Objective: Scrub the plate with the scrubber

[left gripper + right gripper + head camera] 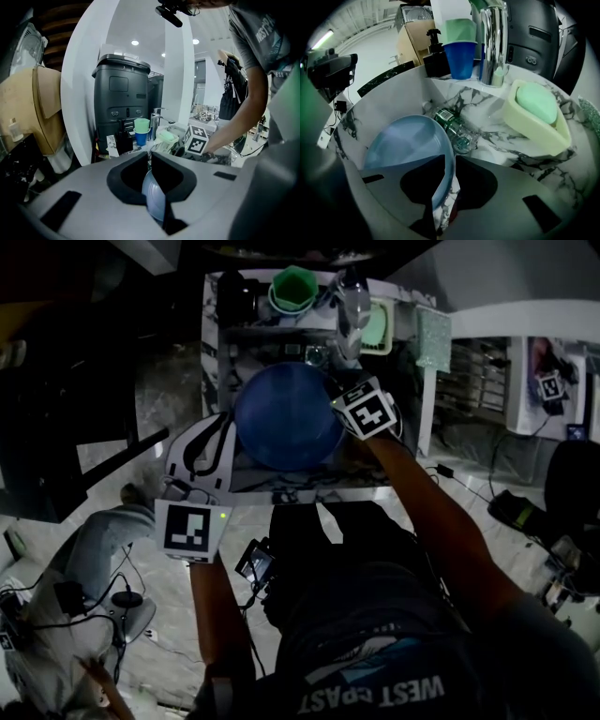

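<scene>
A round blue plate [286, 418] stands tilted in the marble sink [217, 362]. My left gripper [230, 442] is shut on its left rim; in the left gripper view the blue plate [154, 199] sits pinched between the dark pads of the left gripper [150, 161]. My right gripper [339, 404] is at the plate's right rim. In the right gripper view the plate [405, 145] has its rim between the jaws of the right gripper [447, 158], with a gap beside it, so they stand open. A pale green pad [536, 105] lies in a cream holder by the tap.
A chrome tap [492, 42], a blue cup [461, 58] with a green one stacked in it, and a black dispenser [436, 61] stand along the sink's back. A glass bottle [452, 124] lies in the basin beyond the plate. A speckled green pad [433, 338] hangs at the right.
</scene>
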Available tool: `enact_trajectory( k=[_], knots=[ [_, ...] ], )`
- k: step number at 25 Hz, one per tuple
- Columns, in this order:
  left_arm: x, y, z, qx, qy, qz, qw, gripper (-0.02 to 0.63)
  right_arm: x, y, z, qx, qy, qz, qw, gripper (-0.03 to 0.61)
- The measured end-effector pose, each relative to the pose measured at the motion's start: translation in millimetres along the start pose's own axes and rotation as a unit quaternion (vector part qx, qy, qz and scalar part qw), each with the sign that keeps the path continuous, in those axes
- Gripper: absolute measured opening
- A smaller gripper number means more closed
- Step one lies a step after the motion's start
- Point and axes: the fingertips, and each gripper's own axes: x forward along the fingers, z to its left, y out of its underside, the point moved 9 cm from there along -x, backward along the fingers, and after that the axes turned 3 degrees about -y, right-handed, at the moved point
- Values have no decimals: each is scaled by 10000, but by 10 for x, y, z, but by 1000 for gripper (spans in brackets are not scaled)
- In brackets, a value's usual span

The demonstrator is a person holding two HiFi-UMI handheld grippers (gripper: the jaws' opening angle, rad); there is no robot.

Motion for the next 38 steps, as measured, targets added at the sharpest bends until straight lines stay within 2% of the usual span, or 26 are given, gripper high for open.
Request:
enact_trajectory(
  k=[5,7,12,16,18,27,38],
  knots=[
    [2,16,19,-48,-31,24,10000,17,75,46,-7,-31,32,175,9998,92],
    [0,21,19,-51,-46,21,10000,17,82,47,-2,-152,114,188,9996,60],
    [-34,30,29,-87,-101,36,9999,17,88,72,8,-217,177,314,9991,49],
    [-94,46,28,-109,-174,52,9998,16,-34,5,32,273,-23,114,9996,37],
    [-127,57,29,-119,-215,53,9997,17,-101,-21,7,326,3,34,9995,34],
    [-286,61,-4,-141,-400,49,9991,17,-570,-236,137,-79,-77,-476,9988,34],
    [-499,173,-105,-183,-752,-51,9970,17,-1252,-505,427,-613,-19,-1098,9921,35]
  ],
)
